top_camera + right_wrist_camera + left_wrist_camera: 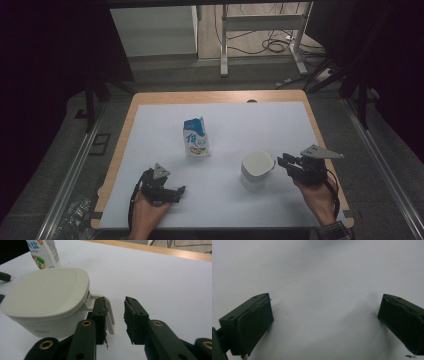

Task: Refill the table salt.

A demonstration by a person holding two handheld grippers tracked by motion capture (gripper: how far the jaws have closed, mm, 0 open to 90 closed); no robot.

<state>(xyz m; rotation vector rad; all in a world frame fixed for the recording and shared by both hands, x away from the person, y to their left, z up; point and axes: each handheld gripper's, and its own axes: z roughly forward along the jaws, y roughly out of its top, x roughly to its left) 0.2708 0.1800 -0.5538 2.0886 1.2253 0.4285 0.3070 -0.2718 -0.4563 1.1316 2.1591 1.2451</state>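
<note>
While the left claw (181, 190) rests wide open, the right claw (115, 317) brackets the container's handle (110, 315), unclamped.

Pouch (196, 138) behind and left of lidded container (257, 170)

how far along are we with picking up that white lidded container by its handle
Early stage. Done so far: the right gripper has reached the white lidded plastic container, with one jaw beside its handle. In hand: closing on that handle, though the other jaw stands clear, so no grip shows. Left: clamping and lifting it. The blue-and-white printed pouch stands untouched, and the left gripper is open over the white tabletop.
</note>
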